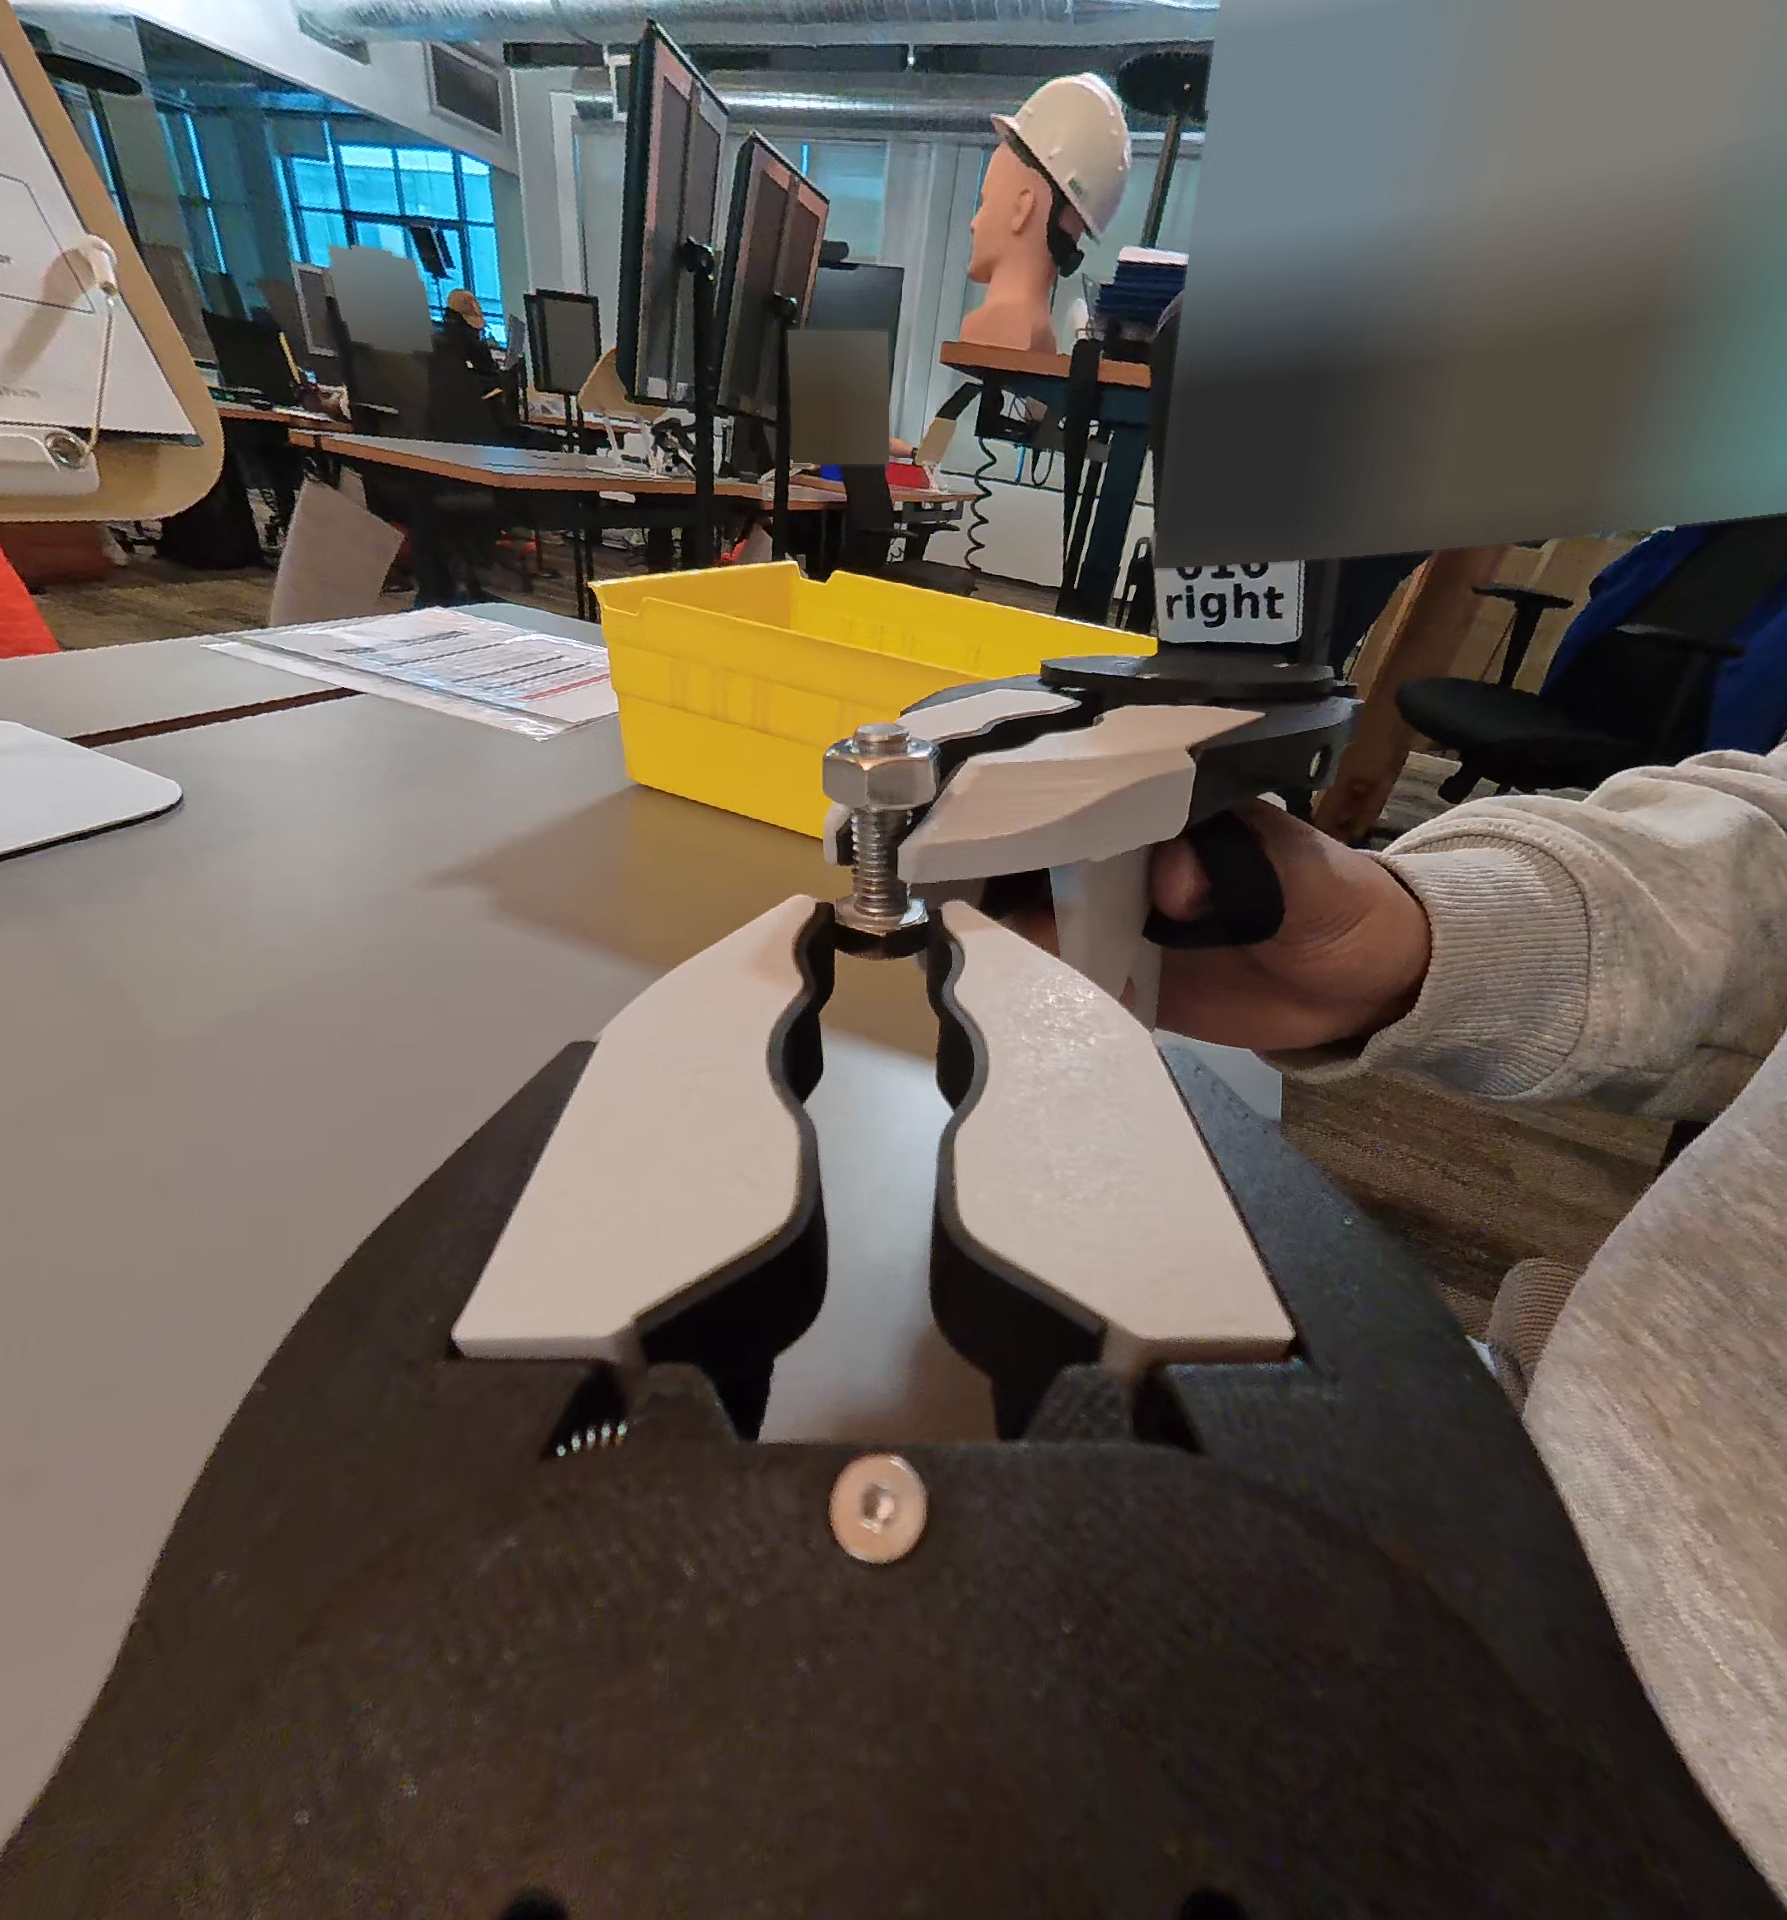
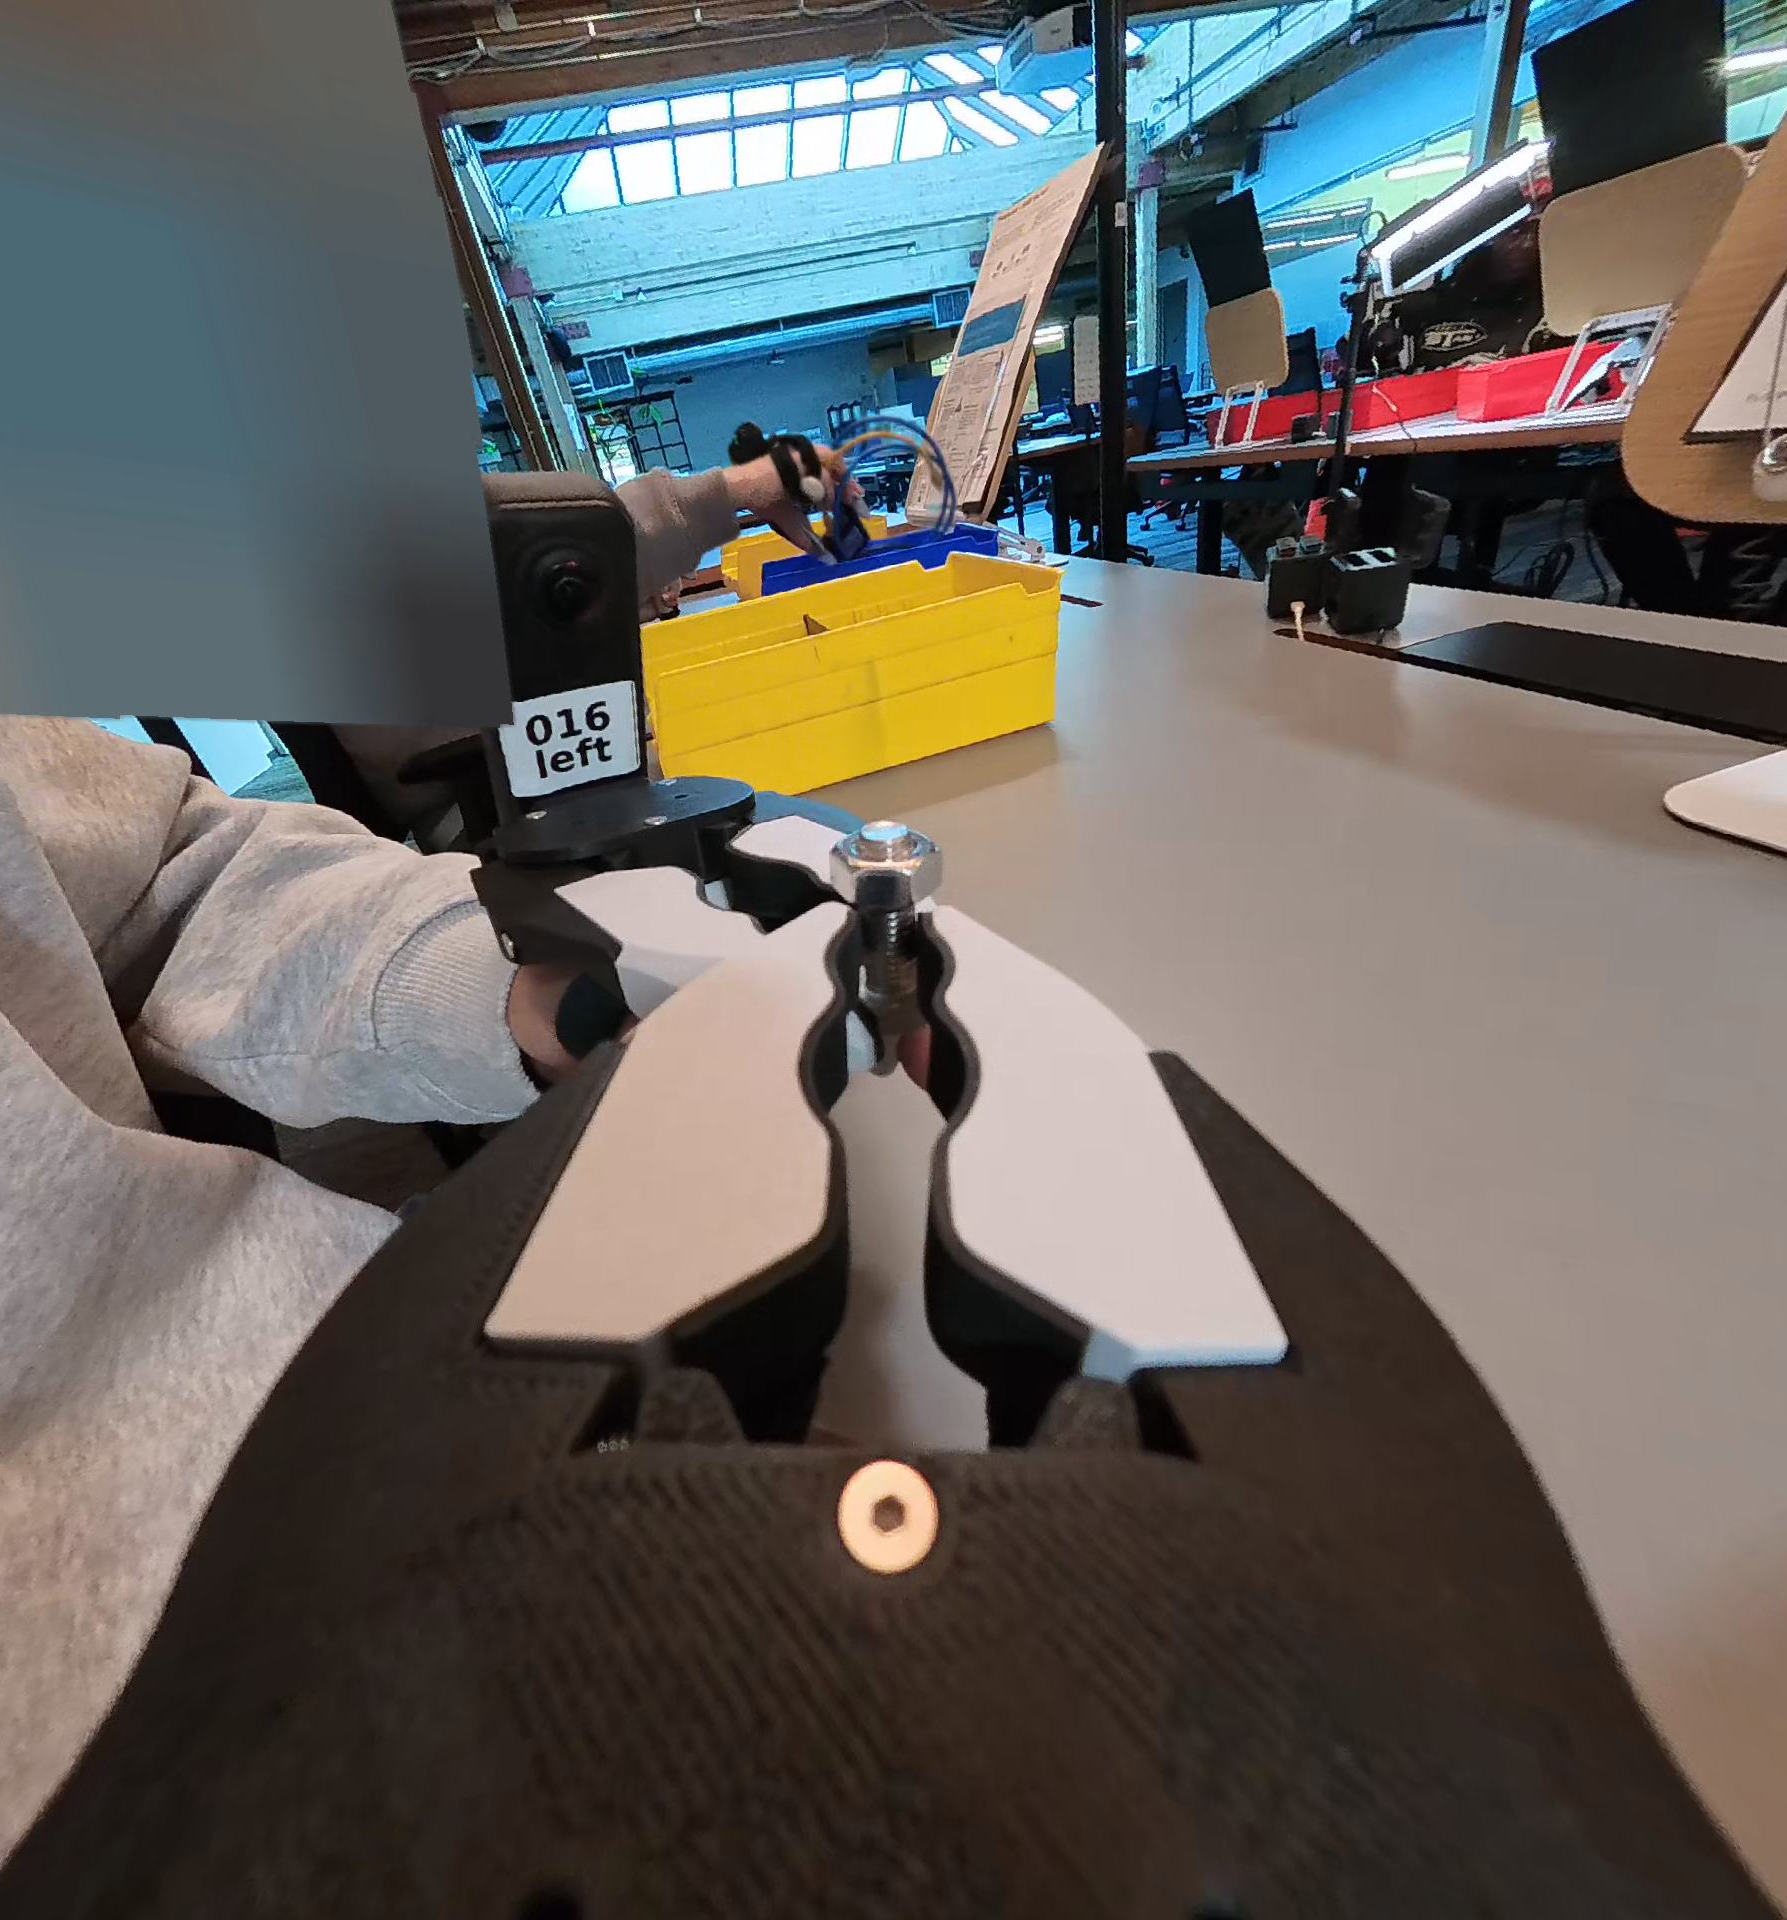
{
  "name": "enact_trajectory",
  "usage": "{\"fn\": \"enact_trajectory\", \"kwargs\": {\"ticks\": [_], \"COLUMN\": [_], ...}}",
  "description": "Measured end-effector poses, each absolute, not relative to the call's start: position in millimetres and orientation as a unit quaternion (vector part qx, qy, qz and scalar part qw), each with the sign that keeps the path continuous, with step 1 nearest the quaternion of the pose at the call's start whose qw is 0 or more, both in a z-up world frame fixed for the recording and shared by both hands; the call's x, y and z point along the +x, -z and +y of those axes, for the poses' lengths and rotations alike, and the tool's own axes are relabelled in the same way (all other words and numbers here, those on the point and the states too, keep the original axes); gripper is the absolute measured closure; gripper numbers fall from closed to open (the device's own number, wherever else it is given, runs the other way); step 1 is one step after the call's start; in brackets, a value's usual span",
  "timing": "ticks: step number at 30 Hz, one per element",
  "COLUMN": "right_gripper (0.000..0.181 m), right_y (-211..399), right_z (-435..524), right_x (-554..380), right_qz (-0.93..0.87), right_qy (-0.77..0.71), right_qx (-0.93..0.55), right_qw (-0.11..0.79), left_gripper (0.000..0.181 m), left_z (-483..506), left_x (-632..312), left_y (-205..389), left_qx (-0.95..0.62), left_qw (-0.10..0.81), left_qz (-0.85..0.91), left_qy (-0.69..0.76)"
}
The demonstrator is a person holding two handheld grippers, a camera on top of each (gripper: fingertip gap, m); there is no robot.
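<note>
Left wrist view: left tongs (image 1: 876, 925) clamp bolt (image 1: 876, 842) head; right tongs (image 1: 868, 831) clamp shank (upright); grey table (image 1: 349, 935) beyond.

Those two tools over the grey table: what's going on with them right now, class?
A person holds a tool in each hand, and both meet on one upright bolt. The left tool clamps the bolt's lower end; the right tool grips the threaded shank just under the hex nut. The bolt is held above the grey table, with a yellow bin behind it.

This is an open-plan office and workshop: rows of desks (image 1: 515, 468) with monitors (image 1: 671, 218) at upper left, yellow parts bin (image 1: 764, 686) at centre, skylights (image 2: 764, 135) above.
</note>
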State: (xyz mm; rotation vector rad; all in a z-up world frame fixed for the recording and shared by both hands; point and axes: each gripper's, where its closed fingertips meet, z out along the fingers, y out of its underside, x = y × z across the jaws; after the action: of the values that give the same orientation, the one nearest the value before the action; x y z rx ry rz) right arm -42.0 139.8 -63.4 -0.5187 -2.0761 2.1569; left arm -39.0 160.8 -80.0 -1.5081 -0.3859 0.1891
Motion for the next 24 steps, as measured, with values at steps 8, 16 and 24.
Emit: {"fn": "enact_trajectory", "kwargs": {"ticks": [8,16,24], "right_gripper": [0.171,0.154,0.167], "right_y": [62.7,58.4,45.1], "right_z": [139.6,144.1,141.2], "right_x": [-41.8,-48.2,-28.4], "right_qz": [-0.681,-0.665,-0.655], "right_qy": [-0.710,-0.720,-0.741], "right_qx": [-0.173,-0.189,-0.150], "right_qw": [0.048,0.056,0.009], "left_gripper": [0.164,0.164,0.164], "left_z": [160.5,159.0,148.6], "left_x": [-38.9,-41.7,-54.7], "left_y": [79.3,79.9,74.8], "left_qx": [-0.685,-0.686,-0.667], "left_qw": [0.705,0.702,0.709], "left_qz": [-0.165,-0.170,-0.205], "left_qy": [-0.081,-0.082,-0.101]}}
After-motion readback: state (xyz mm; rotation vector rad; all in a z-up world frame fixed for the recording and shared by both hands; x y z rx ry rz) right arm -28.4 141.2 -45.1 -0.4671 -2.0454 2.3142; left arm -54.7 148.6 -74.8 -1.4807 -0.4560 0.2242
